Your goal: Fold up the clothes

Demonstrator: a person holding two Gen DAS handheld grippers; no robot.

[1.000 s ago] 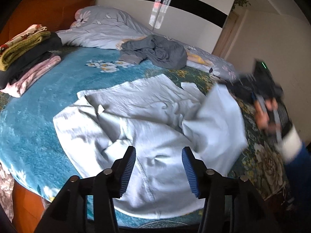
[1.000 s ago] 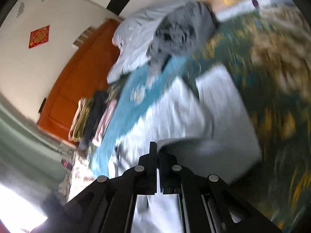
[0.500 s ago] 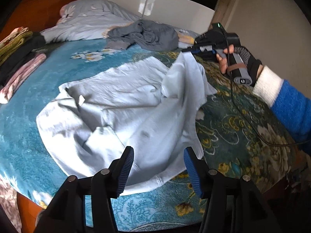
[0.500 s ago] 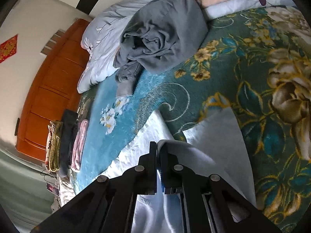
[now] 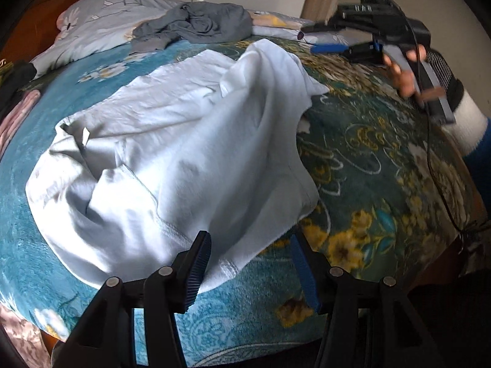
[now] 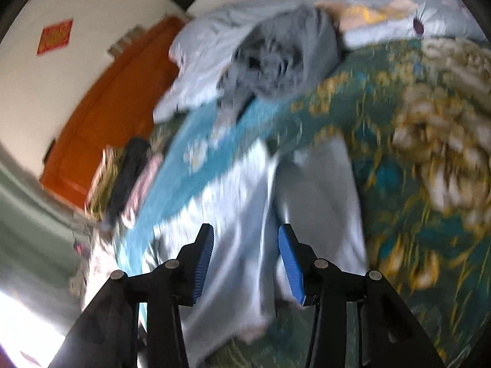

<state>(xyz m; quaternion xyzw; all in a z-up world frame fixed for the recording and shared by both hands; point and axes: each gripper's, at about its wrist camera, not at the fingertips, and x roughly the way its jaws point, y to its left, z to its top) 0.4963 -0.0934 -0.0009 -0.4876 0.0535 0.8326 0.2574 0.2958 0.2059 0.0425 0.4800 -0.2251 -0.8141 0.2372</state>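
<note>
Now released, the pale blue shirt (image 5: 172,153) lies rumpled, one side flipped over, on the bed (image 5: 368,159) as the right gripper (image 6: 245,263), jaws newly parted, hovers beyond it and the left gripper (image 5: 248,263) gapes empty at its hem.

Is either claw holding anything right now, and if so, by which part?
Nothing is held. The left claw and right claw are both open, with the pale blue shirt lying loose on the bed.
</note>
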